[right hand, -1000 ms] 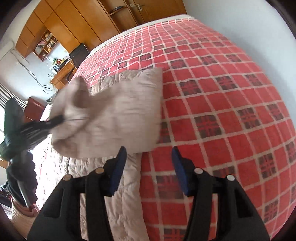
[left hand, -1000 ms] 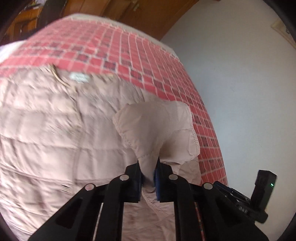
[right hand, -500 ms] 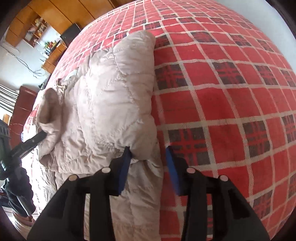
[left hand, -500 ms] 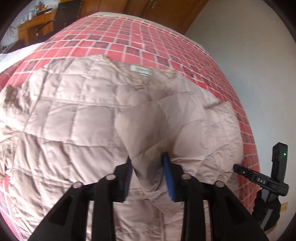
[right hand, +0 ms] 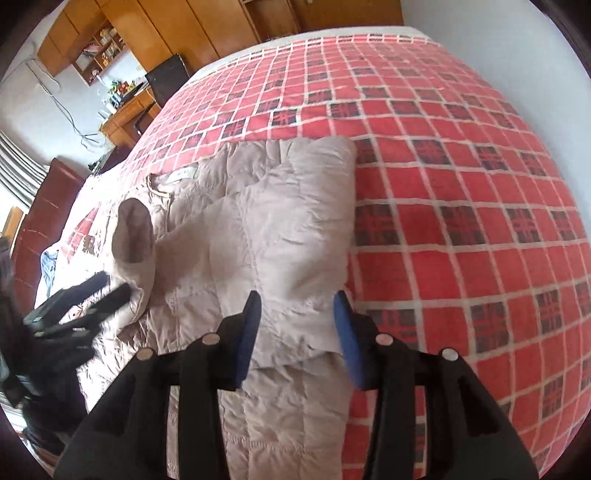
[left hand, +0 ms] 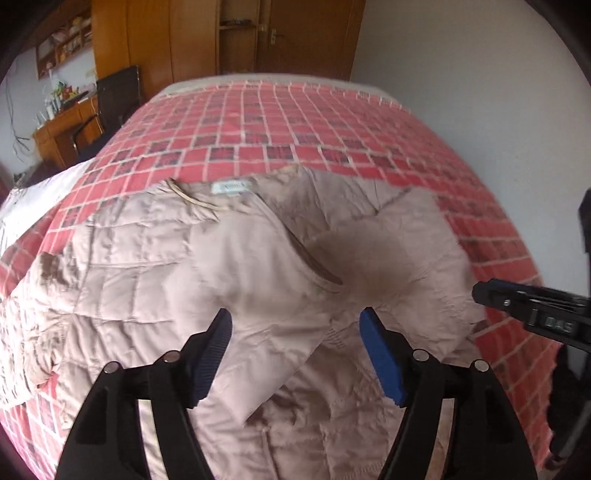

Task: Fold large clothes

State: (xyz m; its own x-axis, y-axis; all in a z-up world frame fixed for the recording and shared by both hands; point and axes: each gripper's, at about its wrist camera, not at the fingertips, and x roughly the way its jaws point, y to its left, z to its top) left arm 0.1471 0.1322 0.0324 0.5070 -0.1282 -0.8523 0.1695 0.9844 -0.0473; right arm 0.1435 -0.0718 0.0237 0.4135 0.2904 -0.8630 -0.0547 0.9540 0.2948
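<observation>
- Left wrist view: the left gripper (left hand: 295,332) hangs over the beige quilted jacket (left hand: 155,280), blue pads spread wide, nothing between them.
- Spread across the red checked bedspread (left hand: 258,122), the jacket lies with its collar label (left hand: 231,186) toward the far side and its sleeve (left hand: 388,258) folded inward over the body.
- At that view's right edge, the right gripper (left hand: 532,310) shows as a black tip.
- Right wrist view: the right gripper (right hand: 297,325) has its jaws apart, straddling the folded sleeve's edge without pinching it.
- Further left there, the sleeve cuff (right hand: 133,232) stands up beside the blurred left gripper (right hand: 92,295).
- Wooden cupboards (right hand: 177,26) line the far wall.
</observation>
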